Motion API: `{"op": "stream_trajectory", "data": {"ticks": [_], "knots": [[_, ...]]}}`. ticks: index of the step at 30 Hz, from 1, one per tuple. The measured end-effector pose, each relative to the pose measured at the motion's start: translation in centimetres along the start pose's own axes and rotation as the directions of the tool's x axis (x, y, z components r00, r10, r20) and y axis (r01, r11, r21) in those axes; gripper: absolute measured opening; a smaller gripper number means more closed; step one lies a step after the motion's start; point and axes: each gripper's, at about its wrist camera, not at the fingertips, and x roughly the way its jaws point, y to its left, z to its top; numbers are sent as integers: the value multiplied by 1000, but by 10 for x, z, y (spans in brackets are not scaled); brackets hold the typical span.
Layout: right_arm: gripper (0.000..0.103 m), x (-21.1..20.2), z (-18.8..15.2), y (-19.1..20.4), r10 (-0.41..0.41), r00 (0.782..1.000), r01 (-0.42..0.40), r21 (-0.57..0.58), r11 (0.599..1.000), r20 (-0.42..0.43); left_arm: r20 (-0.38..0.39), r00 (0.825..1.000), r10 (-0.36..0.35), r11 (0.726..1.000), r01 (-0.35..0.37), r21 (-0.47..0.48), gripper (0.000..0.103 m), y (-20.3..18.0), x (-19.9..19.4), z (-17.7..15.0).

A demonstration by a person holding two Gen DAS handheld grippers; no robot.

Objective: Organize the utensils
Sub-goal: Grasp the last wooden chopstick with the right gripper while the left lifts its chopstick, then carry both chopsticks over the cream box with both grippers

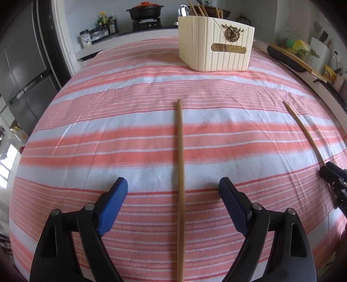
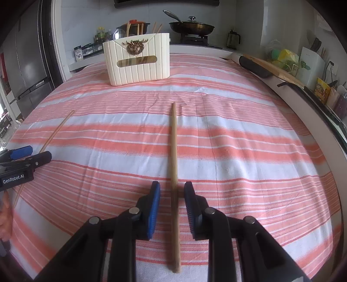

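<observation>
Two wooden chopsticks lie apart on the pink-and-white striped cloth (image 1: 108, 121). One chopstick (image 1: 180, 151) lies lengthwise between the wide-apart blue fingers of my left gripper (image 1: 173, 181), which is open and not touching it. The other chopstick (image 2: 174, 151) lies between the narrowly parted pads of my right gripper (image 2: 172, 184), with a small gap on each side. A cream utensil holder (image 1: 216, 43) stands upright at the far side, with several chopsticks and a spoon in it. In the right wrist view the holder (image 2: 138, 63) is at the far left of centre.
Beyond the table a counter carries a black pot (image 1: 144, 12), a lidded pan (image 2: 192, 26) and bottles (image 1: 106, 21). A dark fridge (image 1: 19, 60) stands at the left. A cutting board (image 2: 273, 67) lies along the right edge.
</observation>
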Motion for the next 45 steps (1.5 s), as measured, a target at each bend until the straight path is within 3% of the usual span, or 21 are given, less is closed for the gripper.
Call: {"op": "stream_trajectory", "data": {"ticks": [2, 6, 10, 15, 19, 21, 24, 26, 28, 29, 31, 32, 33, 37, 41, 45], "knots": [[28, 0, -1, -2, 16, 1000, -16, 0, 1000, -2, -14, 1000, -7, 1000, 7, -3, 96, 3, 1, -2], [48, -2, -1, -1, 64, 997, -65, -16, 998, -33, -33, 999, -20, 1000, 21, 14, 101, 6, 2, -4], [48, -4, 4, -8, 101, 990, -99, 21, 995, -100, -70, 995, -66, 996, 70, 57, 101, 9, 0, -3], [48, 2, 32, -24, 177, 966, -173, 36, 984, -187, -128, 971, -202, 973, 214, 87, 101, 24, -6, 19], [48, 26, 61, -20, 194, 942, -212, -37, 977, -274, -166, 960, -226, 960, 249, 128, 100, 23, 4, 51], [48, 42, 75, -15, 194, 929, -222, -54, 974, -317, -186, 966, -177, 962, 210, 172, 99, 16, 15, 63], [48, 66, 93, -7, 179, 913, -223, -79, 972, -365, -223, 967, -122, 956, 175, 236, 89, 6, 36, 73], [48, 76, 104, -2, 147, 917, -196, -97, 976, -371, -250, 963, -101, 953, 166, 252, 83, 1, 49, 77], [41, 85, 114, 3, 127, 918, -181, -113, 977, -375, -251, 961, -117, 954, 179, 239, 75, -1, 51, 82], [30, 89, 118, 4, 108, 922, -163, -118, 980, -373, -249, 960, -128, 952, 189, 239, 68, -4, 50, 85], [16, 95, 127, 6, 96, 926, -150, -121, 981, -365, -236, 962, -140, 947, 200, 251, 27, -11, 48, 89], [8, 98, 131, 6, 101, 926, -154, -119, 981, -362, -230, 962, -146, 946, 204, 252, 18, -13, 48, 91], [7, 101, 133, 5, 112, 926, -162, -112, 980, -361, -227, 961, -158, 947, 213, 243, 8, -13, 49, 94], [6, 93, 142, -1, 175, 935, -199, -48, 979, -307, -168, 965, -199, 959, 228, 170, 4, -2, 33, 102], [6, 38, 156, -5, 234, 962, -241, -35, 970, -141, -36, 967, -252, 958, 255, 134, 4, 12, -18, 113], [6, -27, 168, -3, 254, 967, -251, -83, 964, 26, 112, 946, -304, 949, 291, 123, 4, 24, -78, 124]]}}
